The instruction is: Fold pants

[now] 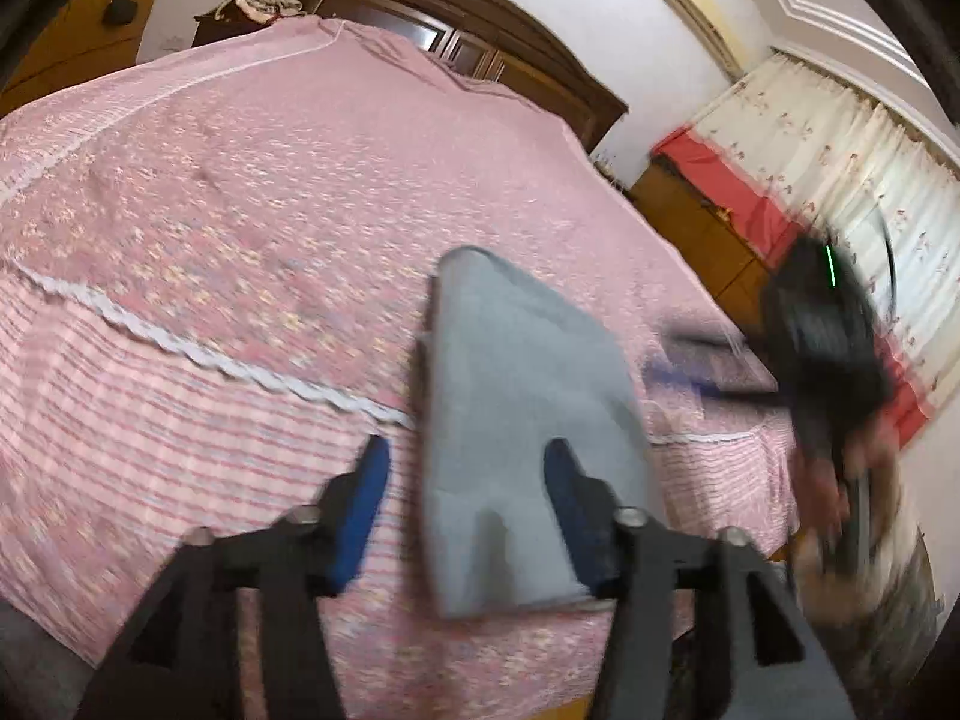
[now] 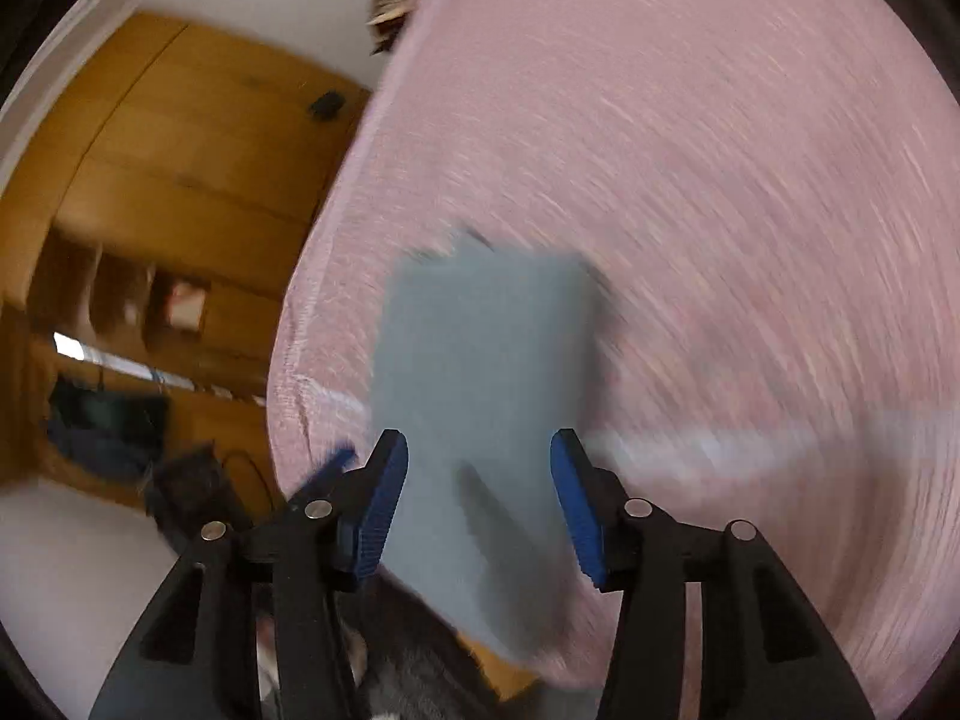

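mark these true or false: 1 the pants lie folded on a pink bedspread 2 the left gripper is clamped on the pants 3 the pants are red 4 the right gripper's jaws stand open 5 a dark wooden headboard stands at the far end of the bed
1. True: the pants lie as a folded bundle on the pink bedspread.
2. False: the left gripper is open, its pads not pressing the cloth.
3. False: they are grey-blue.
4. True: the right gripper is open, clear of the cloth.
5. True: the headboard is dark wood.
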